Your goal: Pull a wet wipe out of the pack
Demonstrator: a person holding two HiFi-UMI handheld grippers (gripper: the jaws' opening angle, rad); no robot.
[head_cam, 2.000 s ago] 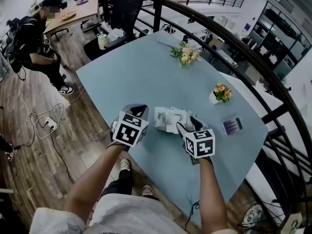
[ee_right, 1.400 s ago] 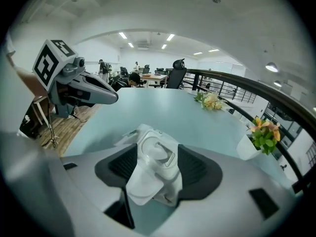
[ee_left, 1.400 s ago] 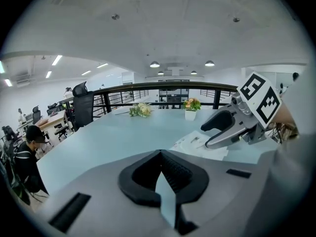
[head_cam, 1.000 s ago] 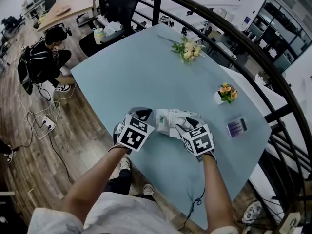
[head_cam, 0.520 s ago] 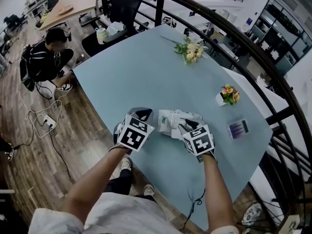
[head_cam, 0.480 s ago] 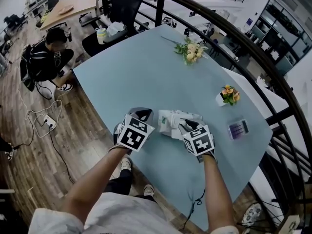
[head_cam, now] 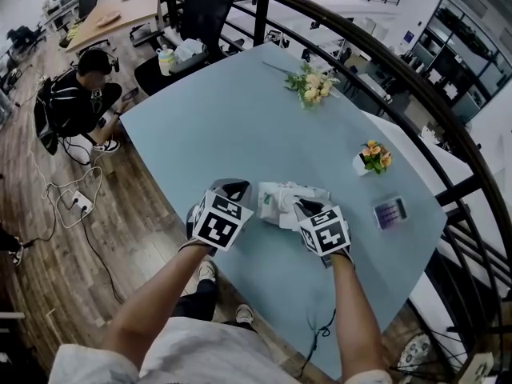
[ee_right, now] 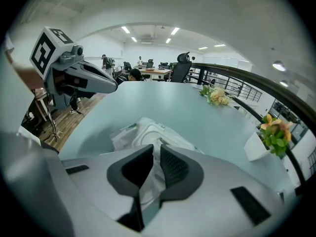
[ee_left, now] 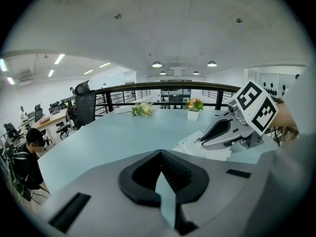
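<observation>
One crosswise pack (head_cam: 280, 198); right tongs (ee_right: 154, 149) closing on wipe (ee_right: 150, 186), left tongs (ee_left: 159, 153) pressed together.

The pale blue table (head_cam: 240, 118) carries a wipe pack (head_cam: 278, 199) just right of the left gripper (head_cam: 233, 188), a flower pot (head_cam: 369, 158) and purple packet (head_cam: 390, 211) farther right, and a bouquet (head_cam: 310, 85) well ahead.

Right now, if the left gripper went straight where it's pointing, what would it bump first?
Probably the bare table, just left of the wipe pack. The left gripper aims downward past it, though depth is hard to judge.
</observation>
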